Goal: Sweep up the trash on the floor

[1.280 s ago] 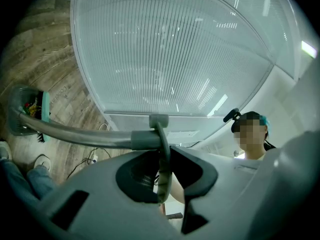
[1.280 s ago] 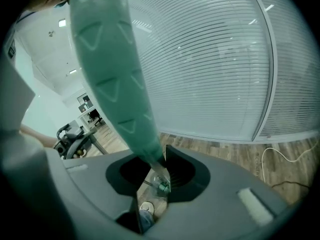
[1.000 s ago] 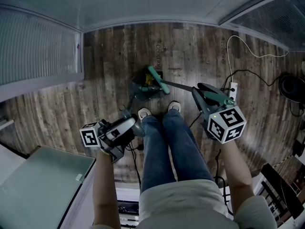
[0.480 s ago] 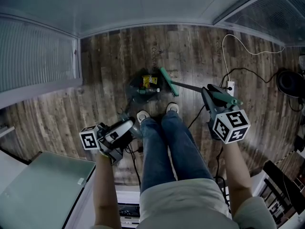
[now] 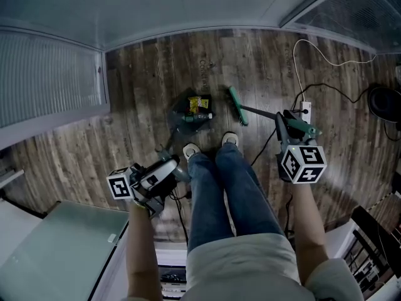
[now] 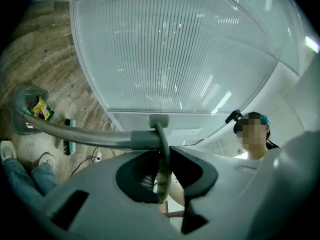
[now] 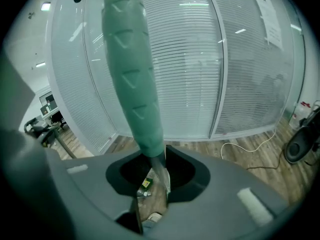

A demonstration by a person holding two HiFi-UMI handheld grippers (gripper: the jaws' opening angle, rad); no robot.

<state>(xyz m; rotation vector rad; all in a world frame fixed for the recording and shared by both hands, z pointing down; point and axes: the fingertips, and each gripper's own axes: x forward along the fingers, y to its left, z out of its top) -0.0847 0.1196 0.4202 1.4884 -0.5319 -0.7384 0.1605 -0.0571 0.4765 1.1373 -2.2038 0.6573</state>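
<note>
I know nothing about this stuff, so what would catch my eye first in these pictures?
Probably the two hand-held tools with black-and-white marker cubes: the left tool is clamped on a long-handled dustpan, the right tool on a green broom. On the wood floor ahead of the person's shoes, the dustpan holds a yellow wrapper and what looks like a small bottle, with the broom's brush just right of it.
</note>
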